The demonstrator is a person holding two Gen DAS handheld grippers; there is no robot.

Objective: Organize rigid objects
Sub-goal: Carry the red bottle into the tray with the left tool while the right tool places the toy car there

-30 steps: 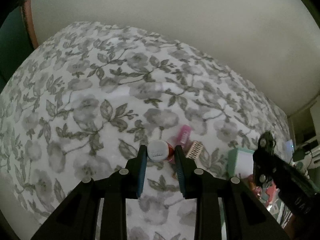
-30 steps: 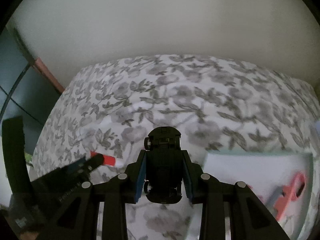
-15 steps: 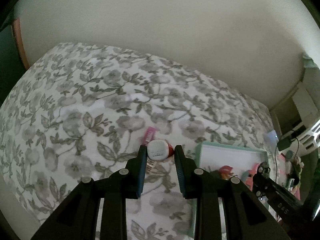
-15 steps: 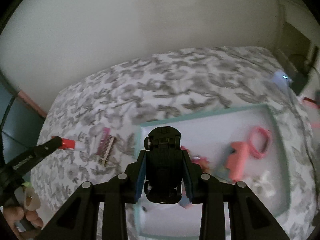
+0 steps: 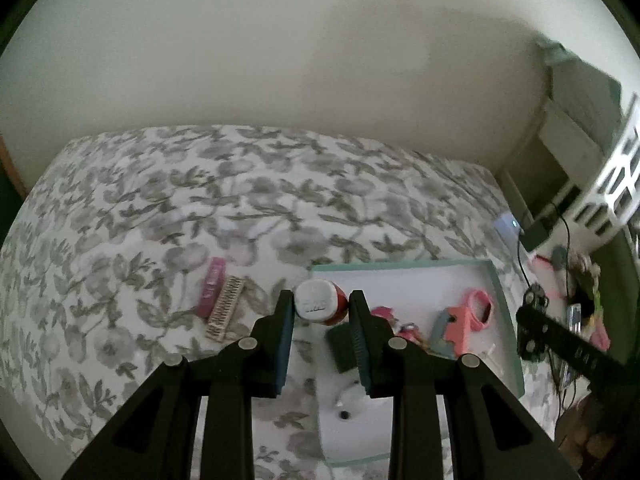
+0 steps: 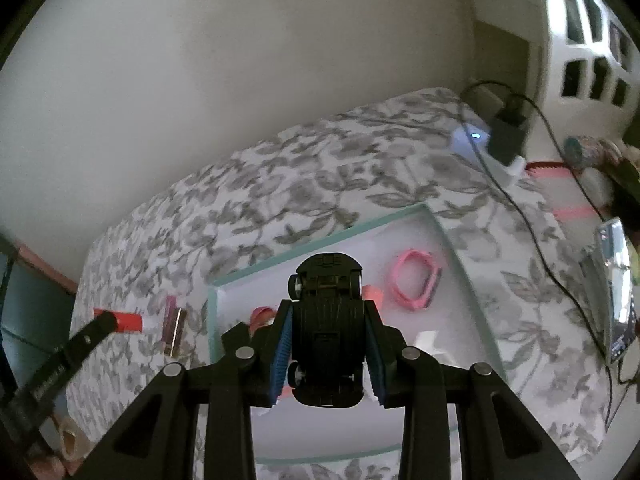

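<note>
My left gripper [image 5: 320,298] is shut on a red tube with a white cap [image 5: 316,305], held above the near-left corner of a white tray with a teal rim [image 5: 400,266]. In the right wrist view my right gripper [image 6: 328,305] is shut on a black toy car [image 6: 326,280], its underside facing the camera, over the tray's floor [image 6: 424,320]. Seen from the left wrist, the toy car [image 5: 532,304] hangs past the tray's right edge. The red tube [image 6: 128,320] shows at the left in the right wrist view.
The tray lies on a flower-patterned bed cover [image 5: 200,200]. It holds a pink scissor-like tool [image 5: 466,320], a pink ring [image 6: 414,278] and small pink pieces. A pink comb [image 5: 214,292] and a beige comb [image 5: 226,308] lie left of it. Cables, a charger [image 6: 508,136] and a phone [image 6: 616,292] sit right.
Both grippers have travelled to the right across the bed, each keeping its object. The tray has come from the right edge of the views to lie beneath them.
</note>
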